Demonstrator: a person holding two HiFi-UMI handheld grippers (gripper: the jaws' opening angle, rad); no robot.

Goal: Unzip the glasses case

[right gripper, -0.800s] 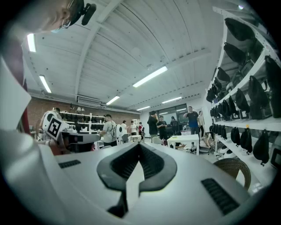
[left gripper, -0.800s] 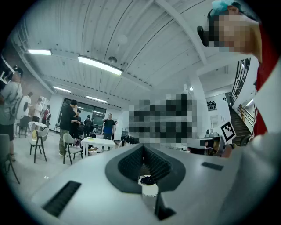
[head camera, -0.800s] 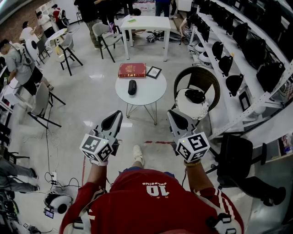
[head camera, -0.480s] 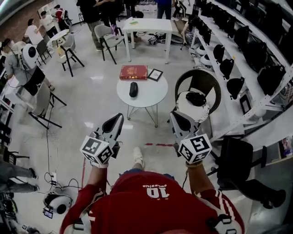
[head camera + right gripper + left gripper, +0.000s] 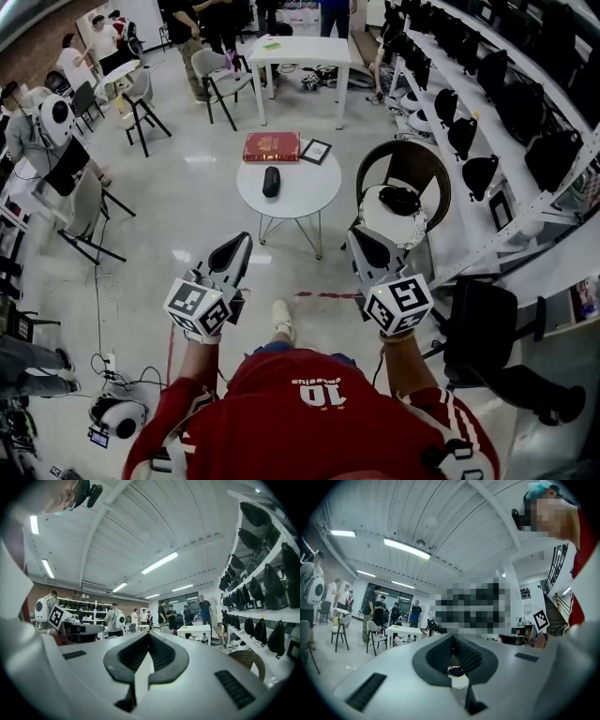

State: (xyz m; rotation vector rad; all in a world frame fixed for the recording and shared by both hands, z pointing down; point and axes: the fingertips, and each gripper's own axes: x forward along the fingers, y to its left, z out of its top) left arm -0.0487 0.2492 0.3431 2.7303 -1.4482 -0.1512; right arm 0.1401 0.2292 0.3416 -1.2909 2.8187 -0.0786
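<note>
The black glasses case [image 5: 271, 181] lies zipped on a small round white table [image 5: 305, 192] some way ahead of me on the floor. My left gripper [image 5: 232, 249] and right gripper [image 5: 363, 246] are held side by side in front of my body, well short of the table, pointing level toward it. Both are shut with nothing between the pads. In the left gripper view the left gripper [image 5: 452, 639] has its jaws together, and a small dark thing on white shows through the slot below them. The right gripper [image 5: 150, 637] looks the same in the right gripper view.
A red box [image 5: 271, 146] and a small framed picture [image 5: 315, 150] share the round table. A round chair with a black bag [image 5: 401, 199] stands to its right, shelves of black gear [image 5: 487, 112] line the right wall, and a black chair [image 5: 483, 328] is near my right. People and chairs fill the back left.
Both grippers keep the same shut pose in front of me. Only the head view drifts slightly, and the people at the back shift a little.
</note>
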